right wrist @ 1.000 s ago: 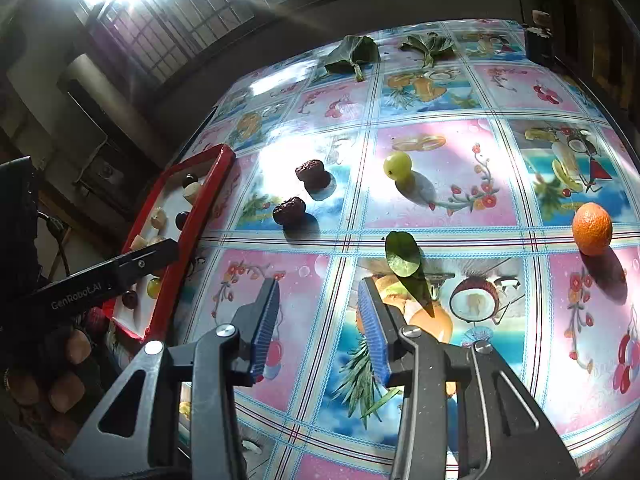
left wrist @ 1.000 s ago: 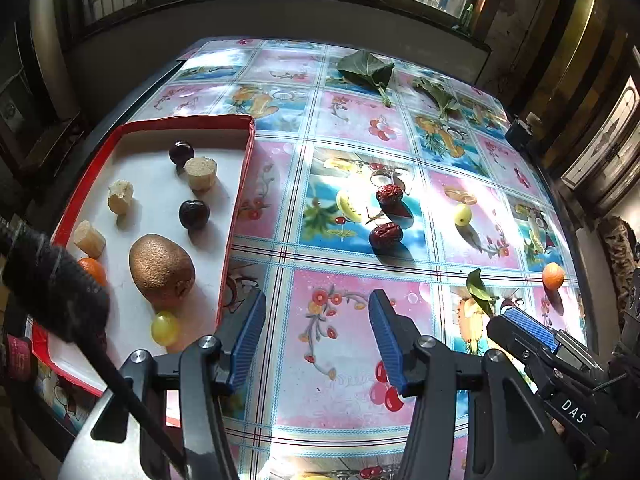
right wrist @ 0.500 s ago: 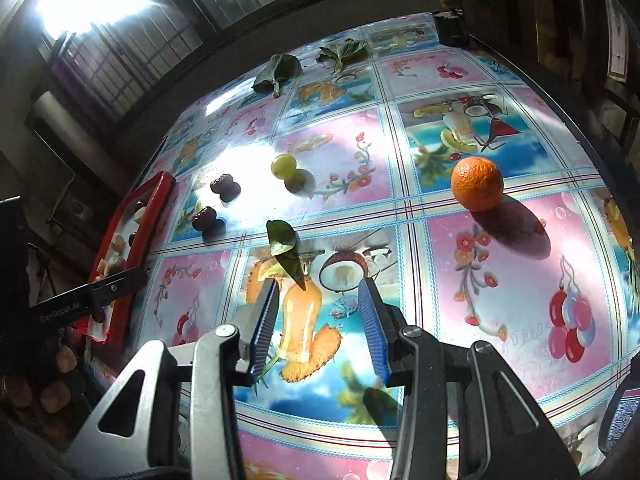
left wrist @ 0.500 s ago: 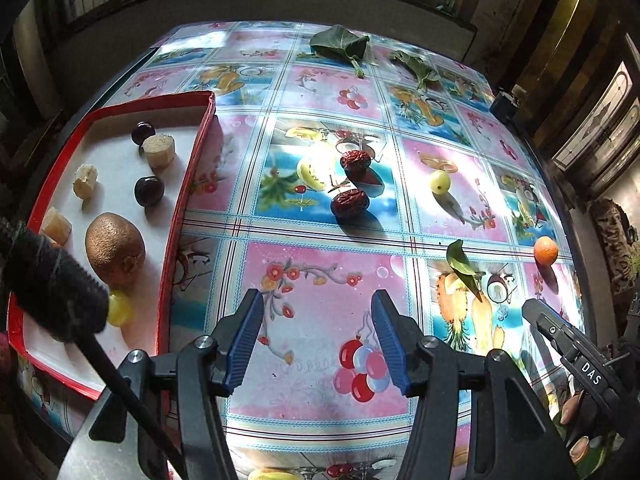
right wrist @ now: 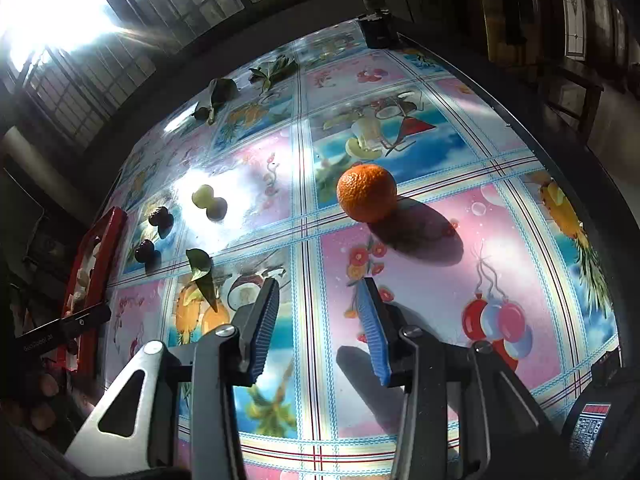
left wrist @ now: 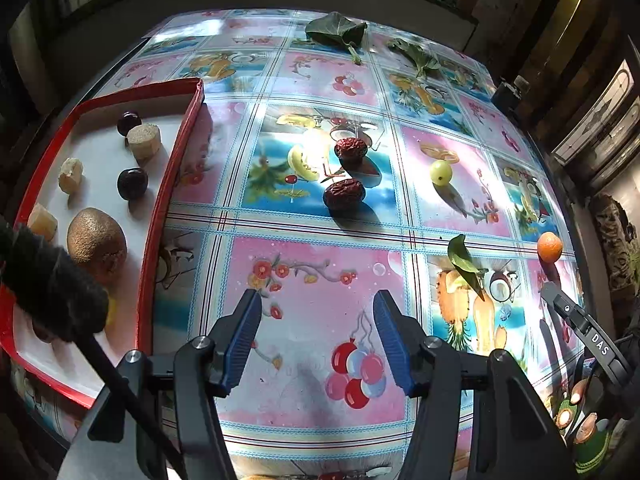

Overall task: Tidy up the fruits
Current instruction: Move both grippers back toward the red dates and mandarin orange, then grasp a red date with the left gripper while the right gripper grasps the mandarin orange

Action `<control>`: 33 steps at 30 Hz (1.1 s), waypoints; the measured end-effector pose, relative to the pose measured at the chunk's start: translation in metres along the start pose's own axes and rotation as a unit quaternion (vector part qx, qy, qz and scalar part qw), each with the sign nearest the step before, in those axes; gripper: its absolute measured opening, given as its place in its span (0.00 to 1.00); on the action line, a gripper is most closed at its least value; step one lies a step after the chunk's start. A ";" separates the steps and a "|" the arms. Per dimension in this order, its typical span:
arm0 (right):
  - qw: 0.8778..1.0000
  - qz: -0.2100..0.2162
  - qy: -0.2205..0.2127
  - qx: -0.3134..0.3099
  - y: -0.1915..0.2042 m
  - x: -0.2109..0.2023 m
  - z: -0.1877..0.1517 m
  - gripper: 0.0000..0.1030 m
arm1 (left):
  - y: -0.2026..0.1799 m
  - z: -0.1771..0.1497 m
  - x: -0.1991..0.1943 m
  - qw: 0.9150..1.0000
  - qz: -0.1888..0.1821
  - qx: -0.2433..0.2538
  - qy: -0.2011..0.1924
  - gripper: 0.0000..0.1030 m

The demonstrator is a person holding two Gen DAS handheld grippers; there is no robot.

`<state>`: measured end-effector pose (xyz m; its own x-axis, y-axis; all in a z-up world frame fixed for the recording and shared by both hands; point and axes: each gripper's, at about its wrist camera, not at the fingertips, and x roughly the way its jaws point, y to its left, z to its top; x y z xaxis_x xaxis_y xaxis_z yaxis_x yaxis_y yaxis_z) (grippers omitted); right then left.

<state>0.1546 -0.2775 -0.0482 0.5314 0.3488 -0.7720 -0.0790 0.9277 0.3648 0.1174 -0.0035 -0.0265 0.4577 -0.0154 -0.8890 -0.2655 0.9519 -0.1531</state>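
Fruits are split between the tray (left wrist: 176,176) at far left and the table (left wrist: 320,320). In the tray I see a kiwi (left wrist: 96,242), two dark cherries (left wrist: 132,184), and pale chunks (left wrist: 144,142). On the table, largest first: the orange (right wrist: 367,192) lies ahead of my right gripper (right wrist: 318,328), apart from it; two dates (left wrist: 344,195) sit mid-table, near each other; a green grape (left wrist: 441,172) lies to their right. My left gripper (left wrist: 318,344) hovers over the near table. Both tongs stand wide apart, with nothing between the pads. Leaves (left wrist: 338,32) lie at the far edge.
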 end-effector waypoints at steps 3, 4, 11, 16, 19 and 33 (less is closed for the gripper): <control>1.000 -0.008 -0.005 0.001 -0.002 0.001 0.004 0.42 | -0.001 0.006 0.005 1.000 0.000 0.000 0.001 0.57; 1.000 -0.011 -0.007 0.000 -0.002 0.001 0.005 0.43 | -0.001 0.009 0.007 1.000 -0.002 -0.001 0.000 0.57; 0.999 -0.041 -0.022 0.005 -0.013 0.005 0.020 0.51 | -0.006 0.034 0.032 1.000 0.001 -0.009 0.004 0.58; 0.998 -0.058 -0.027 0.009 -0.017 0.013 0.038 0.56 | -0.011 0.052 0.053 1.000 0.008 -0.015 0.011 0.58; 0.998 -0.063 -0.023 0.005 -0.016 0.022 0.045 0.59 | -0.016 0.058 0.059 1.000 0.021 -0.004 0.002 0.60; 0.993 -0.090 -0.031 -0.063 0.009 0.032 0.040 0.36 | -0.011 0.040 0.046 0.999 0.019 0.026 -0.021 0.30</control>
<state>0.2049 -0.2635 -0.0489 0.5973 0.1713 -0.7835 -0.0816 0.9848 0.1531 0.1752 -0.0025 -0.0483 0.4844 0.0330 -0.8742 -0.2394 0.9662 -0.0962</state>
